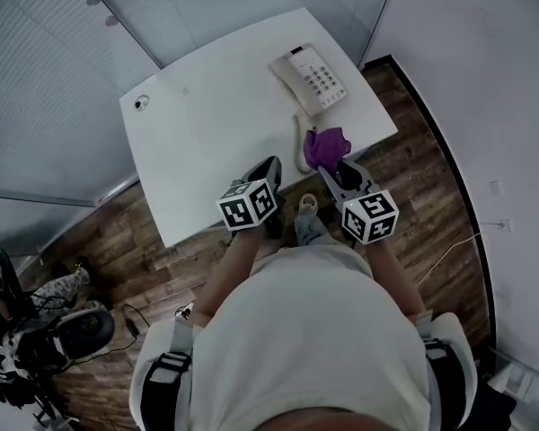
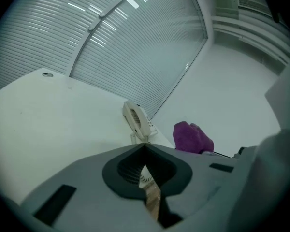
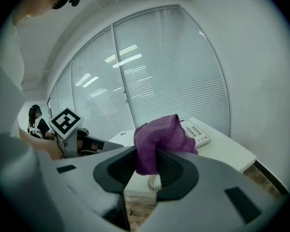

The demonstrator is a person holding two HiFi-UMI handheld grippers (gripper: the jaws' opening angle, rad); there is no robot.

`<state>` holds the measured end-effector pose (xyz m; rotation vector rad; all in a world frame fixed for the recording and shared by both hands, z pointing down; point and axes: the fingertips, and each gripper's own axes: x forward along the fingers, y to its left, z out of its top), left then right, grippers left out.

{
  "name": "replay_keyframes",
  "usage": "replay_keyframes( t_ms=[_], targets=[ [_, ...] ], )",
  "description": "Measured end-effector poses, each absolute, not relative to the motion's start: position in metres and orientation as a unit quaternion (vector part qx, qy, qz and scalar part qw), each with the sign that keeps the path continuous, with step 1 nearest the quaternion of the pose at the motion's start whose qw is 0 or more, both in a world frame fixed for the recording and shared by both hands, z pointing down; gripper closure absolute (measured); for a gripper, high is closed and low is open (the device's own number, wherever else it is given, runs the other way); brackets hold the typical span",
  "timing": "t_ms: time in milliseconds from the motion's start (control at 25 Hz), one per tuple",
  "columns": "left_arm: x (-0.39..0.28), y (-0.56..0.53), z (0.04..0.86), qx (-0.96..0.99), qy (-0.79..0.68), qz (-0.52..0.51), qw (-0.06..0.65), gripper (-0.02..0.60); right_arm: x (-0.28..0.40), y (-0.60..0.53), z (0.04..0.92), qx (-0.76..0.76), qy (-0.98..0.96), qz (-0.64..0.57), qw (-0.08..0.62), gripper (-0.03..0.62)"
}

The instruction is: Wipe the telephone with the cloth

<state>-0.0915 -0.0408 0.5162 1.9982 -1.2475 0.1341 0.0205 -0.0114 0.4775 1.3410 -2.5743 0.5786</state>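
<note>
A white telephone point(image 1: 310, 79) with a keypad sits at the far right corner of the white table point(image 1: 216, 124), and its coiled cord point(image 1: 298, 146) runs toward the near edge. My right gripper point(image 1: 339, 167) is shut on a purple cloth point(image 1: 326, 146), held just above the table's near right edge, short of the phone. In the right gripper view the cloth point(image 3: 159, 137) bunches up from between the jaws, with the telephone point(image 3: 195, 132) beyond it. My left gripper point(image 1: 269, 167) hovers at the near edge, shut with nothing in it. In its own view the telephone point(image 2: 137, 121) and cloth point(image 2: 192, 137) lie ahead.
A small round fitting point(image 1: 141, 102) marks the table's far left corner. Window blinds point(image 1: 54, 79) run behind and left of the table, and a white wall point(image 1: 485, 79) stands to the right. Wooden floor point(image 1: 431, 178) surrounds it, with camera gear point(image 1: 36, 330) at lower left.
</note>
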Motion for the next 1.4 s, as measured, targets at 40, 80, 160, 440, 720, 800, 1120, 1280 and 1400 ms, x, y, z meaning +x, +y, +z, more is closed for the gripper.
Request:
replay_keyframes(
  t_ms=[40, 80, 160, 440, 720, 800, 1120, 1280, 1400],
  targets=[
    [-0.092, -0.034, 0.514, 0.787, -0.486, 0.054, 0.377, 0.56, 0.018, -0.004, 0.478, 0.45, -0.867, 0.196, 0.092, 0.467],
    [-0.092, -0.027, 0.511, 0.791, -0.483, 0.057, 0.371, 0.56, 0.015, 0.003, 0.477, 0.449, -0.867, 0.196, 0.092, 0.467],
    [-0.092, -0.013, 0.506, 0.799, -0.476, 0.061, 0.363, 0.56, 0.01, 0.016, 0.476, 0.447, -0.868, 0.197, 0.092, 0.467],
    [-0.089, 0.032, 0.499, 0.815, -0.45, 0.065, 0.358, 0.56, -0.005, 0.057, 0.468, 0.441, -0.873, 0.187, 0.089, 0.467],
    [-0.093, 0.064, 0.499, 0.823, -0.443, 0.073, 0.348, 0.56, -0.012, 0.089, 0.467, 0.44, -0.875, 0.183, 0.085, 0.467],
    [-0.094, 0.07, 0.501, 0.822, -0.443, 0.073, 0.35, 0.56, -0.012, 0.095, 0.467, 0.44, -0.875, 0.183, 0.083, 0.467],
    [-0.097, 0.081, 0.5, 0.824, -0.441, 0.072, 0.349, 0.56, -0.013, 0.11, 0.473, 0.437, -0.876, 0.184, 0.089, 0.469],
    [-0.094, 0.084, 0.499, 0.826, -0.436, 0.07, 0.351, 0.56, -0.013, 0.111, 0.472, 0.441, -0.874, 0.182, 0.088, 0.471],
    [-0.093, 0.085, 0.5, 0.825, -0.433, 0.066, 0.356, 0.56, -0.014, 0.113, 0.472, 0.441, -0.875, 0.179, 0.087, 0.471]
  ],
)
